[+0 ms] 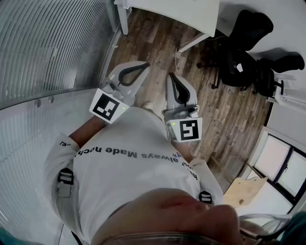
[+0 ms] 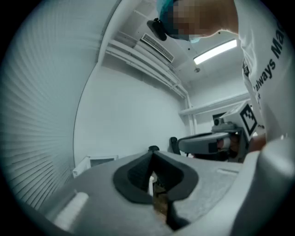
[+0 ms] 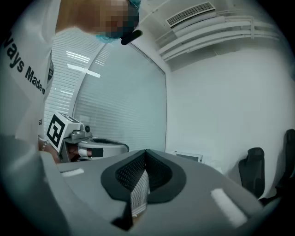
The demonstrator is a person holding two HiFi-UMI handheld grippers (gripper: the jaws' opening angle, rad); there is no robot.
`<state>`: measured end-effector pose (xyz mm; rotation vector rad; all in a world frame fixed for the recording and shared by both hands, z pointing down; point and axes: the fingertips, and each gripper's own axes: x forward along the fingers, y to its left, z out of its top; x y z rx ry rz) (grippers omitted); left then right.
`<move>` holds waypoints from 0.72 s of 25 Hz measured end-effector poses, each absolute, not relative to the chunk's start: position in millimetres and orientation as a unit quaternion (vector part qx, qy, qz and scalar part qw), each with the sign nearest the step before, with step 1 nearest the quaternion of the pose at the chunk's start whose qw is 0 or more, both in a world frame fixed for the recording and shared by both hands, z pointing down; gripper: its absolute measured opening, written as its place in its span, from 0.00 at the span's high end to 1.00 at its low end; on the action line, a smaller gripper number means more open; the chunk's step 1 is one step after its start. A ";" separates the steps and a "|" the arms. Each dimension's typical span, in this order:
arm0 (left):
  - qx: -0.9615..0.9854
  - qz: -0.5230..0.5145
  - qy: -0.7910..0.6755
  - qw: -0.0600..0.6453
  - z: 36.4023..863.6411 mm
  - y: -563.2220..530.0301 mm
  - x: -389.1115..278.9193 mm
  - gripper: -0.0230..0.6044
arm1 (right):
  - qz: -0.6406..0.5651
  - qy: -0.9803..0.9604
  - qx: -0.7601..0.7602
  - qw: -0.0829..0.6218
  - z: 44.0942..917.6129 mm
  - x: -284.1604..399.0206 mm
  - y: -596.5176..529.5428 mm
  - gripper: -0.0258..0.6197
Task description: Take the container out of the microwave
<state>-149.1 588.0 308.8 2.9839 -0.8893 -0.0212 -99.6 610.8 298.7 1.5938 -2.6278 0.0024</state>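
No microwave and no container shows in any view. My left gripper (image 1: 144, 65) and my right gripper (image 1: 170, 76) are held side by side in front of the person's white shirt, both pointing out over a wooden floor (image 1: 158, 43). In the left gripper view my left gripper (image 2: 152, 155) has its dark tips meeting, with nothing between them. In the right gripper view my right gripper (image 3: 145, 152) is closed the same way and holds nothing. Each gripper view also shows the other gripper off to the side.
A glass wall with horizontal blinds (image 1: 48, 43) runs along the left. A white table (image 1: 191, 14) stands ahead, with black office chairs (image 1: 244, 52) to its right. A window (image 1: 282, 167) and a wooden board (image 1: 244, 189) lie at the lower right.
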 end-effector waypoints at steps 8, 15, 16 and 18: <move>0.958 -0.015 -0.287 0.014 301.7 584.1 -161.5 0.96 | -0.004 -0.855 0.517 0.043 298.3 -106.2 613.9 0.96; 0.963 -0.017 -0.268 0.014 307.0 579.5 -157.6 0.96 | 0.004 -0.845 0.534 0.033 304.5 -103.5 606.7 0.96; 0.964 -0.016 -0.267 0.013 307.8 577.2 -155.1 0.96 | 0.005 -0.844 0.535 0.034 304.7 -101.5 604.3 0.96; 0.964 -0.013 -0.265 0.015 309.1 571.4 -148.8 0.96 | 0.006 -0.843 0.536 0.035 305.3 -95.1 598.2 0.96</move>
